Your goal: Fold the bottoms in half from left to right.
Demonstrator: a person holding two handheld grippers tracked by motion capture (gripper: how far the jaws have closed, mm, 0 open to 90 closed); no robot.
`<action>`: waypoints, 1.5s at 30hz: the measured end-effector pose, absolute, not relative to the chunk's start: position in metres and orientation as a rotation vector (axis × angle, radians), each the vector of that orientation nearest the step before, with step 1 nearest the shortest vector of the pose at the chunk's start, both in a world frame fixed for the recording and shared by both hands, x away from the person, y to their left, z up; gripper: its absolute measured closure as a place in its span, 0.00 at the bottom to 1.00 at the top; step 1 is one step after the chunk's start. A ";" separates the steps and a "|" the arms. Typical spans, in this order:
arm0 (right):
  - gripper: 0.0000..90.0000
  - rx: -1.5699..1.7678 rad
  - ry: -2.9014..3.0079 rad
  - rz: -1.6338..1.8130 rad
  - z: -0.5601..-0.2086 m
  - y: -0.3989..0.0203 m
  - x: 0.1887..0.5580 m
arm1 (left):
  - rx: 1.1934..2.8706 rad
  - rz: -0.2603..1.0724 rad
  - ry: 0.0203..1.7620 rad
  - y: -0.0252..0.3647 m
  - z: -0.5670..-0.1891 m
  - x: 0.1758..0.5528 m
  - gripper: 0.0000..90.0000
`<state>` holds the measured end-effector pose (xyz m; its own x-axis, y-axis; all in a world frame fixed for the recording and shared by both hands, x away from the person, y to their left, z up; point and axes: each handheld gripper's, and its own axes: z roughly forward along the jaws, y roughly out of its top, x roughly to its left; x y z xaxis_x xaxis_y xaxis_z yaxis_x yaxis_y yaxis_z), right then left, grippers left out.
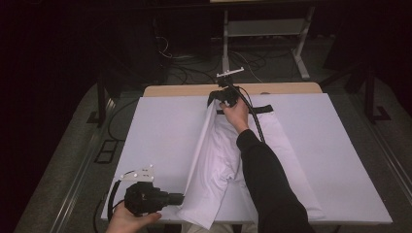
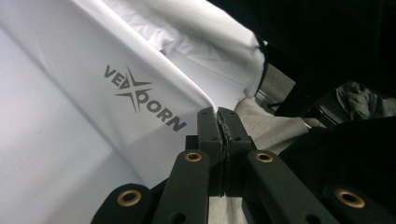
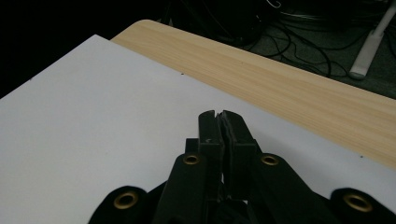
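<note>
Both the left claw [image 1: 180,198] and right claw [image 1: 214,103] pinch the white shirt [image 1: 214,160]; lift evenly, keeping the fold edge taut over the surface [image 1: 160,131].

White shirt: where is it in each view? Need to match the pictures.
High view: shirt runs down the middle of the white board, from the right gripper to the left gripper.
Left gripper view: fills the left and centre, its edge pinched in the fingers.
Right gripper view: not visible.
Shared landmark: the white board.
</note>
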<state>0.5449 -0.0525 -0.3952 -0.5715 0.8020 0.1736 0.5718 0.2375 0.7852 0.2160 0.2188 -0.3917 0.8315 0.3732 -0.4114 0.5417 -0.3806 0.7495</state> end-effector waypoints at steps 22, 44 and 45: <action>0.95 1.290 2.222 1.267 -0.384 -0.069 0.546 | 2.052 -0.234 0.503 0.167 -0.375 0.220 0.97; 0.95 1.270 2.245 1.239 -0.373 -0.096 0.540 | 2.072 -0.277 0.418 0.123 -0.373 0.223 0.97; 0.95 1.266 2.246 1.238 -0.373 -0.098 0.540 | 2.075 -0.278 0.413 0.121 -0.373 0.223 0.97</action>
